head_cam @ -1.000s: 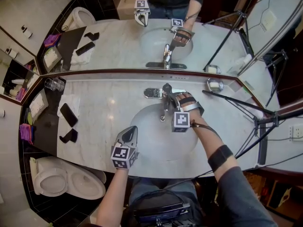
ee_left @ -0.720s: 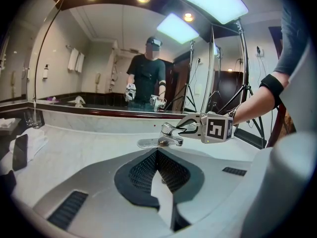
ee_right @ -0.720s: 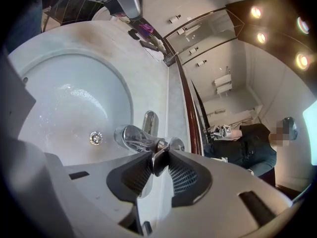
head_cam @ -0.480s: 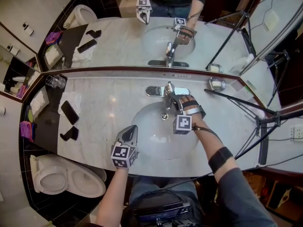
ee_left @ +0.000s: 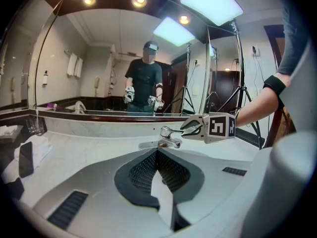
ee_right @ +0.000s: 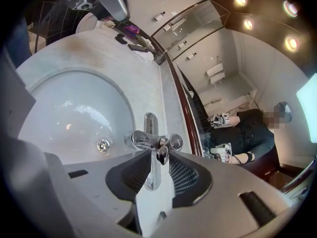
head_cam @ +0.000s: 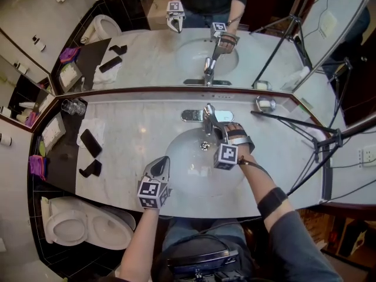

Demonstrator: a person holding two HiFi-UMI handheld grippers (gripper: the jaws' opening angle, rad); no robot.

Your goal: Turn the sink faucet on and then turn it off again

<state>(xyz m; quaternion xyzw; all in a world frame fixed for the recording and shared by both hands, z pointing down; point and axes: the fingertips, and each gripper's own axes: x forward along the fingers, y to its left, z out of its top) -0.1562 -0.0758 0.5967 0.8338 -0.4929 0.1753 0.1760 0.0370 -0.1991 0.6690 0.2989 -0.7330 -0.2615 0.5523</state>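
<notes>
A chrome faucet (head_cam: 208, 116) stands at the back of the white sink basin (head_cam: 185, 169). My right gripper (head_cam: 216, 126) reaches to it from the right. In the right gripper view the faucet's lever (ee_right: 152, 175) lies between the fingers of my right gripper (ee_right: 156, 156). Those jaws have just been opening, and a gap shows on each side of the lever. I see no water stream under the spout (ee_right: 134, 140). My left gripper (head_cam: 161, 161) hovers over the basin's near-left rim, shut and empty. The left gripper view shows my left gripper (ee_left: 157, 152) pointing at the faucet (ee_left: 168, 137).
A mirror runs along the back of the marble counter (head_cam: 141, 125). Glasses (head_cam: 73, 106), a phone on a white cloth (head_cam: 89, 143) and a dark object (head_cam: 89, 169) lie at the left. A soap dish (head_cam: 265, 104) and tripod legs (head_cam: 294, 126) stand at the right.
My right gripper has shifted slightly at the faucet and rolled, and its jaws stand a little wider around the lever. My left gripper has stayed where it was.
</notes>
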